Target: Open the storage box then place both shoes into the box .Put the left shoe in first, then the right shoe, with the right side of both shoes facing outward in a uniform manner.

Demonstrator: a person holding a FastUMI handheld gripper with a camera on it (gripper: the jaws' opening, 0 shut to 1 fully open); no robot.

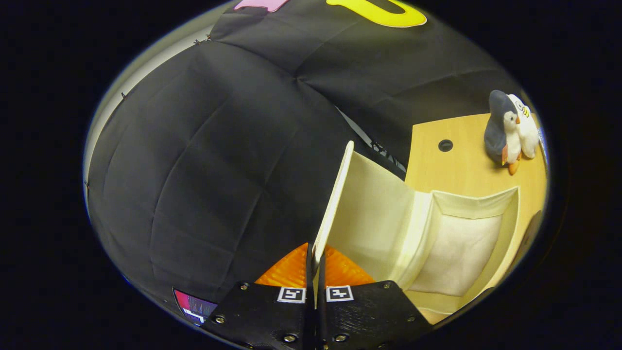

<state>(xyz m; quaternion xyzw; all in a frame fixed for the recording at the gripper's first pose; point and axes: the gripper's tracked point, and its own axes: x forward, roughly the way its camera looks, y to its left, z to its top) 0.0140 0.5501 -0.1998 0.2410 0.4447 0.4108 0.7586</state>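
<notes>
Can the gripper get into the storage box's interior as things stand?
Probably not yet. The gripper is shut on the lid, holding it swung up. The storage box stands open and unblocked, but the fingers must let go of the lid first.

Cream storage box [457, 243] open, lid [333, 204] raised.
</notes>
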